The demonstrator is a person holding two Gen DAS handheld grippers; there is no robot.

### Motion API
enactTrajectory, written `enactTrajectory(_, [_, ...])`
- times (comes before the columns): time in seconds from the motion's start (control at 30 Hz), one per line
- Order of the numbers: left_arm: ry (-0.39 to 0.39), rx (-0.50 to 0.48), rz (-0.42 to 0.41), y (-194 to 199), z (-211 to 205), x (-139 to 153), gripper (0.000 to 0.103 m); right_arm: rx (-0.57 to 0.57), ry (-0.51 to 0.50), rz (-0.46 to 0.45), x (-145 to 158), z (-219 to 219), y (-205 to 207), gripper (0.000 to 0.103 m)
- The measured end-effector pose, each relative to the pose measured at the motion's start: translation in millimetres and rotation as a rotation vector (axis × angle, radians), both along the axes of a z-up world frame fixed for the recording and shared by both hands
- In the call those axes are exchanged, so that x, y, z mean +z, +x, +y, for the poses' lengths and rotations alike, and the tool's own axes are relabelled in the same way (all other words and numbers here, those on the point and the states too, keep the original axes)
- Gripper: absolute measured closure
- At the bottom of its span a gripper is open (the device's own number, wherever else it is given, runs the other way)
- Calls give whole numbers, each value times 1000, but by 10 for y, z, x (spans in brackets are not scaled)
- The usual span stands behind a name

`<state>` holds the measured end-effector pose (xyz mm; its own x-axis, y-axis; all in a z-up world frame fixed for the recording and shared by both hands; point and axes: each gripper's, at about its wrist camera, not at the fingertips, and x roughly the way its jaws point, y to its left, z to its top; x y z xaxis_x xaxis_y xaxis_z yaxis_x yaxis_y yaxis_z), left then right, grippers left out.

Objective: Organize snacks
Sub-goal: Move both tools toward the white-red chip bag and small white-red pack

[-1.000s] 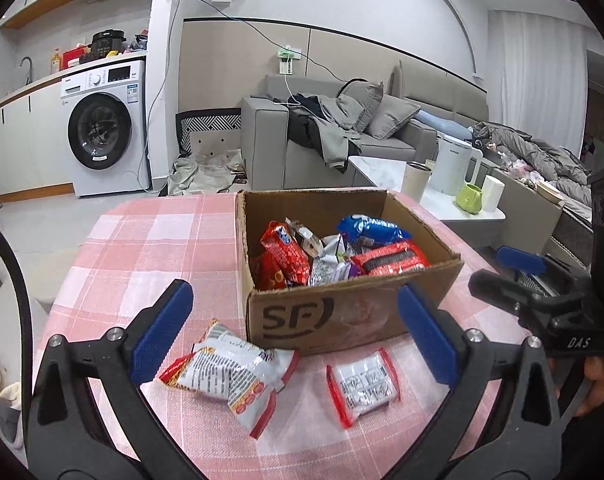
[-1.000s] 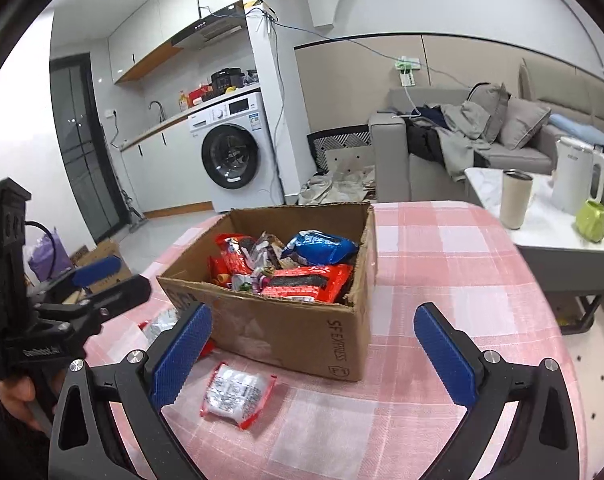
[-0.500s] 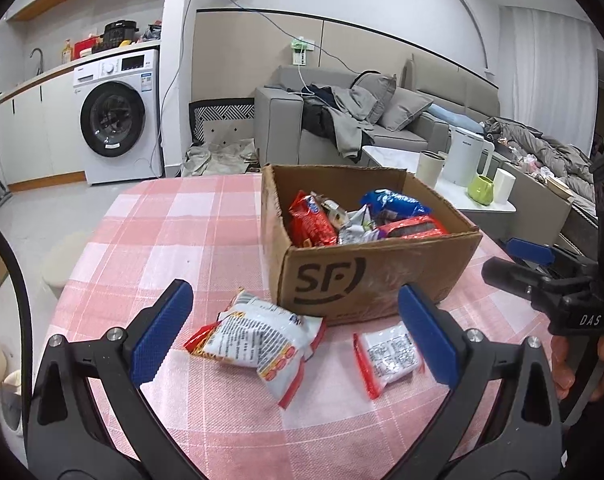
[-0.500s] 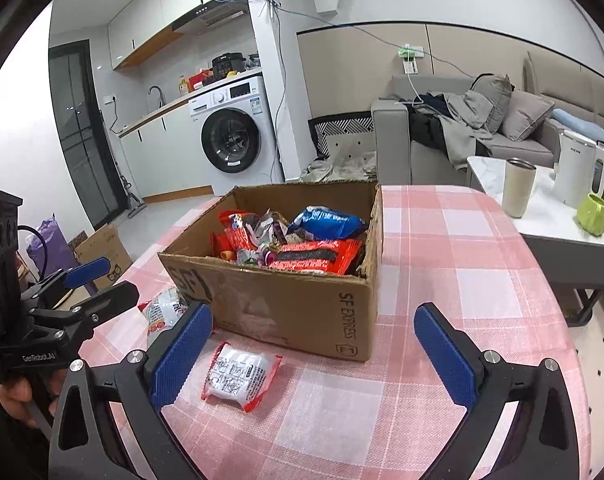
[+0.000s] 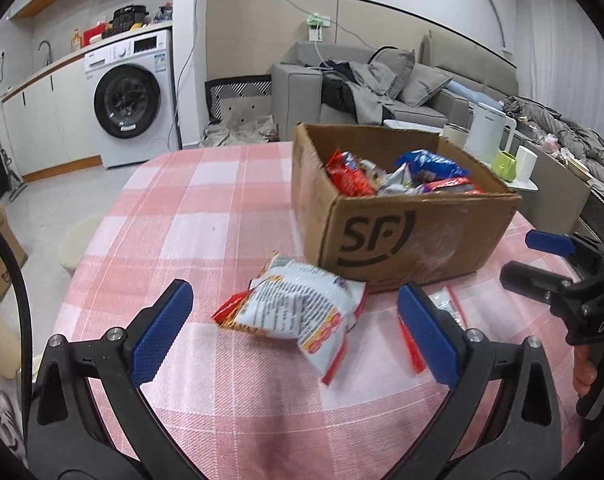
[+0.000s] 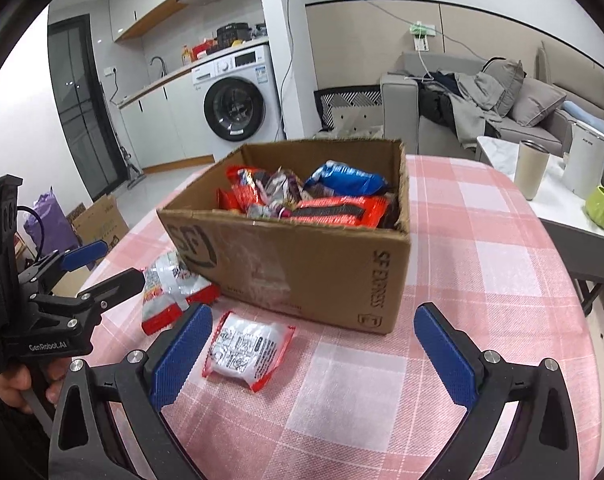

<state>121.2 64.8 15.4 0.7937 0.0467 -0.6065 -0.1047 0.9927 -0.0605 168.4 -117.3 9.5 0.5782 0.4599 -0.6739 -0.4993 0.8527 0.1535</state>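
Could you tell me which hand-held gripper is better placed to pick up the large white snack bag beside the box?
Left. The left hand-held gripper is open with the large snack bag framed between its fingers; the right hand-held gripper faces the small packet instead.

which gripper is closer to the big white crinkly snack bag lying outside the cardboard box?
Left. The left gripper is open with the big white crinkly snack bag framed between its fingers. The right gripper is open beside the smaller white packet, off to the bag's side.

Open snack-filled cardboard box [image 6: 302, 264]; large packet [image 5: 297, 312] and small packet [image 6: 247, 350] flat beside it.
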Motion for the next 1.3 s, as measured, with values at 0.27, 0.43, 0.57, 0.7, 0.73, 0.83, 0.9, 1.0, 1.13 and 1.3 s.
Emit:
enactTrajectory(0.27, [-3, 3, 33, 69, 39, -108, 1, 20, -39, 54, -187, 140, 30, 0])
enactTrajectory(0.43, [13, -8, 64, 140, 2, -187, 1, 35, -54, 75, -285, 228, 23, 0])
enactTrajectory(0.57, [18, -17, 81, 168, -16, -226, 1, 40, -65, 94, -352, 286, 31, 0])
enactTrajectory(0.7, [21, -15, 90, 185, -24, -257, 1, 47, -68, 116, -429, 345, 50, 0])
enactTrajectory(0.73, [19, -12, 90, 182, -22, -270, 1, 50, -69, 122, -448, 367, 51, 0])
enactTrajectory(0.83, [10, -4, 92, 209, 14, -297, 1, 56, -79, 132, -514, 422, 26, 0])
enactTrajectory(0.9, [6, -2, 93, 226, 25, -308, 1, 64, -85, 135, -555, 463, 10, 0])
enactTrajectory(1.0, [4, 3, 94, 256, 51, -326, 1, 67, -91, 137, -584, 494, -17, 0])
enactTrajectory(1.13, [-6, 9, 96, 293, 91, -343, 1, 67, -103, 149, -638, 537, -54, 0])
enactTrajectory(1.3, [-8, 8, 101, 355, 121, -373, 1, 70, -132, 151, -729, 663, -55, 0])
